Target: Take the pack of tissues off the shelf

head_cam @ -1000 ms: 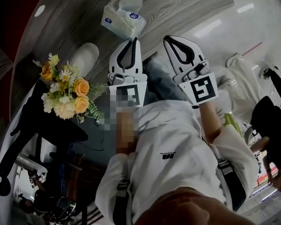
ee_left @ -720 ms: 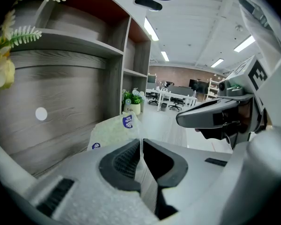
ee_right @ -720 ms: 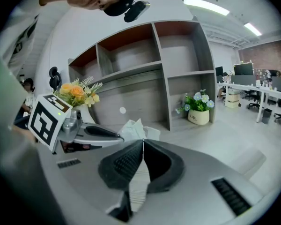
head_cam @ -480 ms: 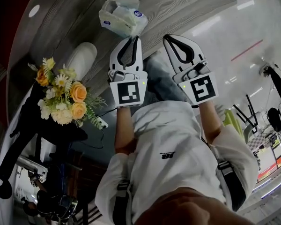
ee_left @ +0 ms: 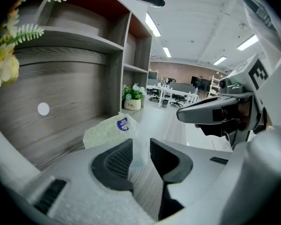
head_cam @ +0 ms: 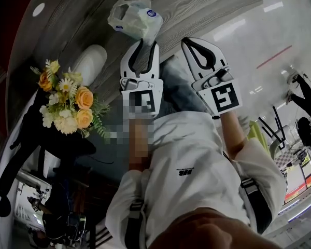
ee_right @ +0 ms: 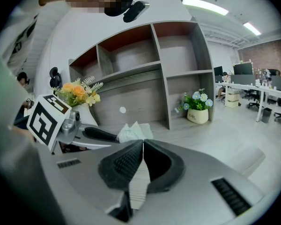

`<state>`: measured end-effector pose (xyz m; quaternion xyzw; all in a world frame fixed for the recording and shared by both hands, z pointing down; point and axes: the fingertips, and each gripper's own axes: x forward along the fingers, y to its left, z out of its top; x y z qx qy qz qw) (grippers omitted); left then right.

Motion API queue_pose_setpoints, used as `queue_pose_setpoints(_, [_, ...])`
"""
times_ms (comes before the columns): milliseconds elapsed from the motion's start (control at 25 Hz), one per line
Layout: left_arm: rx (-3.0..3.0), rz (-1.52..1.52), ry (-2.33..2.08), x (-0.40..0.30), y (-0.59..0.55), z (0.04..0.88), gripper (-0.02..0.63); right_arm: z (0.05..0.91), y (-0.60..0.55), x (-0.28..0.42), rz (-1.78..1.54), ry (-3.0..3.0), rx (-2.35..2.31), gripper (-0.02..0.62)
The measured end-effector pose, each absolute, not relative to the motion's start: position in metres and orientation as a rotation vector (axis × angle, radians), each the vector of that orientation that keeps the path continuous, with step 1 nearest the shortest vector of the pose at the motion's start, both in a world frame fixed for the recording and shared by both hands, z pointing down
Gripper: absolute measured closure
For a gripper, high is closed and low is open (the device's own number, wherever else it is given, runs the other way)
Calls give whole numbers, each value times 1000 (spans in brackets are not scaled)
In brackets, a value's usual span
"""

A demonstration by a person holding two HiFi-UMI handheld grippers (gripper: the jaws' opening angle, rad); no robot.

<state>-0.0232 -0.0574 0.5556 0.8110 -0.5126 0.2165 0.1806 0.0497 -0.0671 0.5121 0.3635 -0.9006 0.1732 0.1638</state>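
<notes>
The pack of tissues (head_cam: 135, 18), pale green in clear plastic with a blue sticker, lies on the grey wood shelf board (head_cam: 207, 4) just past my left gripper (head_cam: 147, 43). In the left gripper view the jaws are opening, with a gap between the pads, and a thin fold of the pack's (ee_left: 110, 130) wrapper lies in that gap at my left gripper (ee_left: 141, 146). My right gripper (head_cam: 189, 41) hangs beside it on the right, shut with nothing between its pads (ee_right: 131, 161). The right gripper view shows the pack (ee_right: 133, 132) beyond the left gripper's dark finger (ee_right: 100, 134).
A bunch of orange and white flowers (head_cam: 67, 100) in a white vase (head_cam: 90, 61) stands to the left of the pack. A small potted plant (ee_right: 196, 109) sits in the lower shelf bay to the right. Upright shelf dividers (ee_left: 114, 83) rise behind the pack.
The left gripper's jaws have parted. The pack has tipped over and shifted a little left on the shelf board. The right gripper has stayed put.
</notes>
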Motion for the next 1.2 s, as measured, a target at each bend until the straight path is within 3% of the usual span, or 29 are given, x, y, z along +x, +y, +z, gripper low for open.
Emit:
queue_pose_setpoints(280, [2280,624,-1477,-25,-50,550,463,506,-64,52,476,-2582,1024,569])
queue_pose_setpoints(600, [2223,632,-1510,-31,-40,552,382,502,-59,50,457,-2598,1005,569])
queue_pose_setpoints(1200, [2205,597,-1570,-43,-32,539,380,500,-50,38,393,-2601,938,571])
